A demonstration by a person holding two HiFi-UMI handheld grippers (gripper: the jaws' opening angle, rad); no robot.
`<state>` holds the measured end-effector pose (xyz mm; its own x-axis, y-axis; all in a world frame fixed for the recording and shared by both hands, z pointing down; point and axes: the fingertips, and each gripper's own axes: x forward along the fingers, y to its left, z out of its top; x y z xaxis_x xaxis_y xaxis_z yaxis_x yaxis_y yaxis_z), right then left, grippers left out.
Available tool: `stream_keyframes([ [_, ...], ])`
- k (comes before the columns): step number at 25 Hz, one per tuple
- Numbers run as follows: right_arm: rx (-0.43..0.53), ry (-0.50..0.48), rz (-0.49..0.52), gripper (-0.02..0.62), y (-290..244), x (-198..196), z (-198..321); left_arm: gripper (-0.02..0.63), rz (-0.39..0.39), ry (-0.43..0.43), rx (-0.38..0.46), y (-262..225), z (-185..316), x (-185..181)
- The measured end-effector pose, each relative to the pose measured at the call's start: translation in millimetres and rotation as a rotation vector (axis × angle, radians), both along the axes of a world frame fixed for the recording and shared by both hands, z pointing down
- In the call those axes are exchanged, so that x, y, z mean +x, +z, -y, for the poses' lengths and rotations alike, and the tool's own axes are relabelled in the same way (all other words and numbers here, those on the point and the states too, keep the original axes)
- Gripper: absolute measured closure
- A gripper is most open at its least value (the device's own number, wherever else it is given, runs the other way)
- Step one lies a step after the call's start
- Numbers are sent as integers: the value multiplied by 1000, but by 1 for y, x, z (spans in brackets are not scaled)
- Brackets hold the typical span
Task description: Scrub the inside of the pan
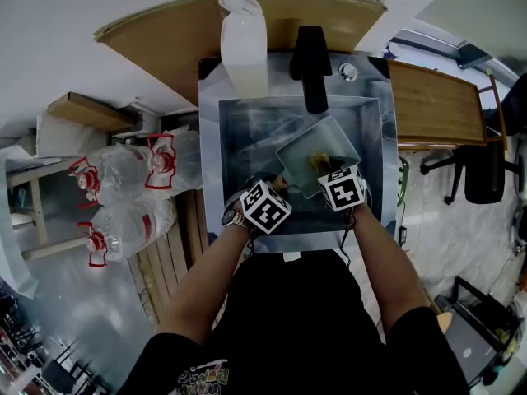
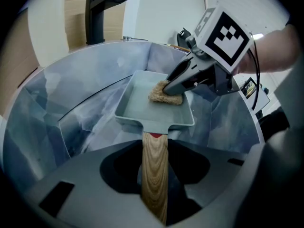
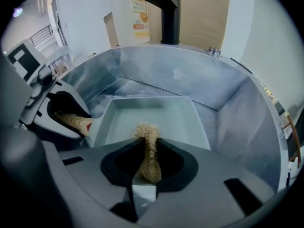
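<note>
A pale grey-green square pan (image 1: pixel 317 155) (image 2: pixel 142 103) (image 3: pixel 161 120) with a wooden handle (image 2: pixel 155 175) (image 3: pixel 76 122) rests inside the steel sink (image 1: pixel 247 138). My left gripper (image 1: pixel 265 206) (image 2: pixel 155 182) is shut on that handle, with the pan straight ahead of it. A tan fibrous scrub pad (image 2: pixel 165 95) (image 3: pixel 148 151) (image 1: pixel 321 164) is pinched in my right gripper (image 1: pixel 342 189) (image 3: pixel 148 167) and its lower end lies on the pan's floor near the right wall. The right gripper's body (image 2: pixel 199 75) reaches down into the pan from the right.
A black tap (image 1: pixel 310 64) (image 3: pixel 166 8) rises behind the sink, with a clear plastic jug (image 1: pixel 244 44) to its left. Large water bottles (image 1: pixel 123 196) lie on the floor at the left. A wooden desk (image 1: pixel 432 101) and office chair (image 1: pixel 482 167) stand at the right.
</note>
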<state>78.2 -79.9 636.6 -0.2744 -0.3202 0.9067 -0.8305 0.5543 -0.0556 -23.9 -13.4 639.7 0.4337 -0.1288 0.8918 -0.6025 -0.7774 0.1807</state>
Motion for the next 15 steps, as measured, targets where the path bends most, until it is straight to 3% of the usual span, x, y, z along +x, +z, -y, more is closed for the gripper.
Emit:
stream_keyframes([
  [8,54,-23,-100,514,4,26,16,434,1,-1,0,0,0,0],
  [15,74,32,-147,515,3,45,28,434,1,-2,0,0,0,-1],
])
